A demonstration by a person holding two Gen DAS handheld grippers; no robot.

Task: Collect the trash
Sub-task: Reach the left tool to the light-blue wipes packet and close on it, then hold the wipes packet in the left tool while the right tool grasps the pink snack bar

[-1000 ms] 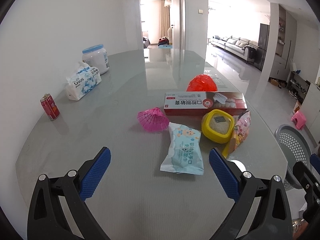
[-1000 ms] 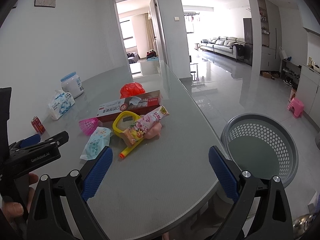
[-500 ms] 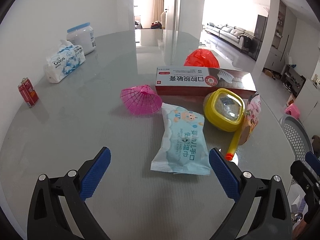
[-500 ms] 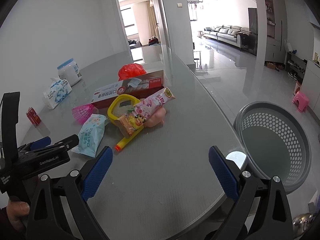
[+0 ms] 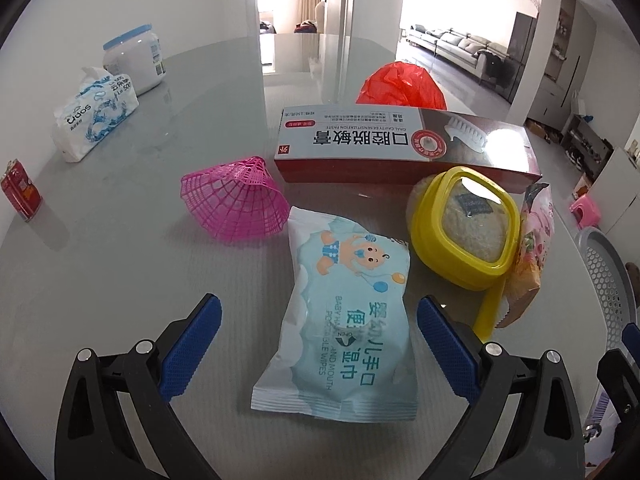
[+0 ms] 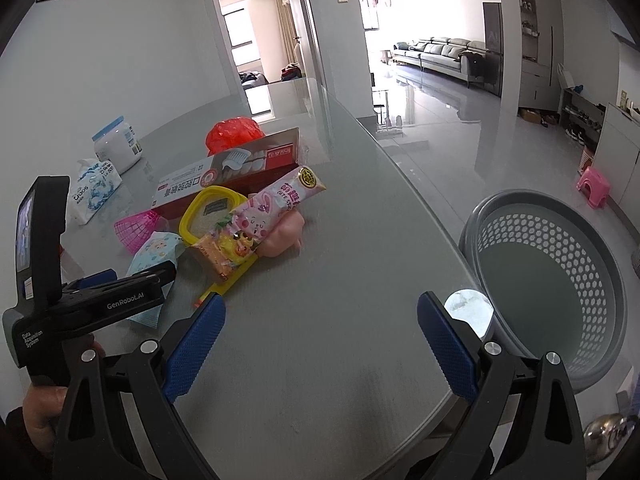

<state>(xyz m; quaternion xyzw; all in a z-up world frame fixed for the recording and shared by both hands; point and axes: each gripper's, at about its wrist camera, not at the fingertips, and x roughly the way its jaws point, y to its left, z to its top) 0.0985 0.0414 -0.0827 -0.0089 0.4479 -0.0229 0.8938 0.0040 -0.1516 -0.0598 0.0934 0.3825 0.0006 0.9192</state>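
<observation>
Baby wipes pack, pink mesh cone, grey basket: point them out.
baby wipes pack (image 5: pixel 344 320), left wrist view, middle of printed front.
pink mesh cone (image 5: pixel 236 204), left wrist view, ribbed side.
grey basket (image 6: pixel 520 224), right wrist view, perforated inner wall.

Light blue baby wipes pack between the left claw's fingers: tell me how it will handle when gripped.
The light blue soft plastic baby wipes pack looks pillowy, so it will probably squash and sag. Its glossy film may slip.

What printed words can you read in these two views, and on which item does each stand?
"BABY HAND AND MOUTH", "OPEN": wipes pack.
"ORAL CAVITY DESENSITIZATION PASTE", "口腔脱敏膏": toothpaste box.
"500": tissue pack.
"GenRobot.AI", "Data Acquisition System": left tool.
Red can, white jar, pink snack wrapper: too blurred.
</observation>
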